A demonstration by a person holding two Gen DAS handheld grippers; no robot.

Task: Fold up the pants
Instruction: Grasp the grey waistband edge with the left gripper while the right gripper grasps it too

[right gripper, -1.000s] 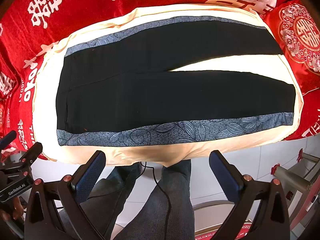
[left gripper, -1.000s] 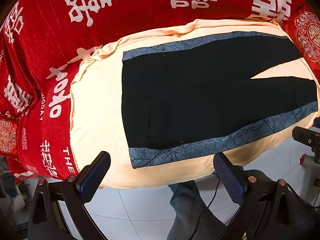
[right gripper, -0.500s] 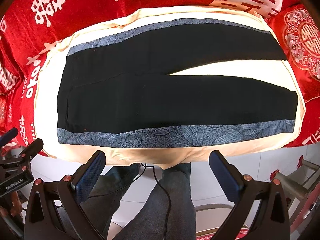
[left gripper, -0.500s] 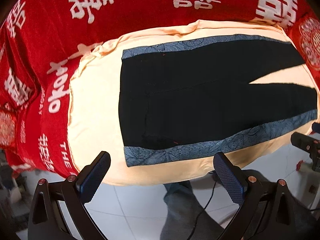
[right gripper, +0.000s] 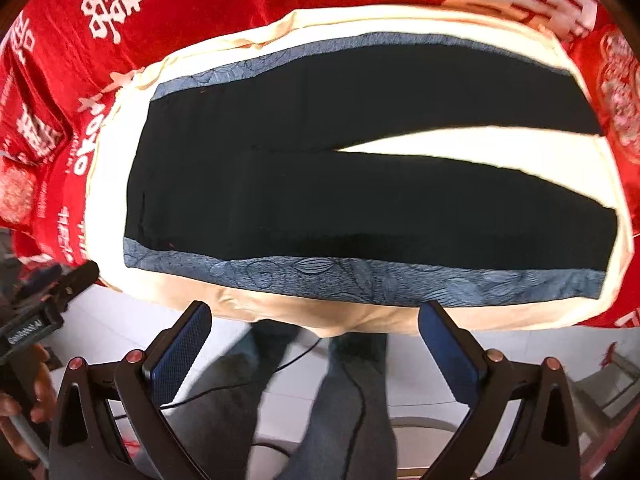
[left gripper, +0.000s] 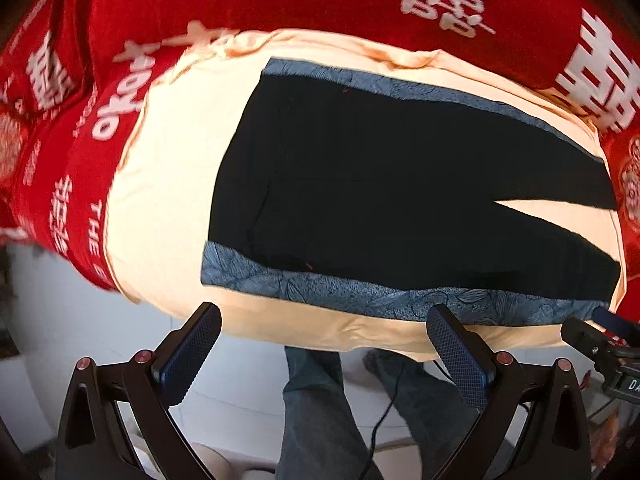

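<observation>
Black pants (left gripper: 384,184) with blue patterned side stripes lie flat on a cream sheet (left gripper: 168,176), waistband to the left, the two legs spread apart to the right. They also show in the right wrist view (right gripper: 360,200). My left gripper (left gripper: 324,320) is open and empty, hovering over the bed's near edge below the waist end of the near stripe. My right gripper (right gripper: 316,316) is open and empty, over the near edge below the middle of the near leg. Neither touches the pants.
A red bedspread (left gripper: 320,0) with white characters surrounds the cream sheet (right gripper: 108,184). A person's jeans-clad legs (left gripper: 320,408) and a cable stand on the white tile floor (right gripper: 460,360) below the bed edge. The other gripper shows at each view's side (right gripper: 52,296).
Both grippers have moved closer to the bed's near edge; the pants now look larger. The left view has tilted and shifted. The pants have not moved.
</observation>
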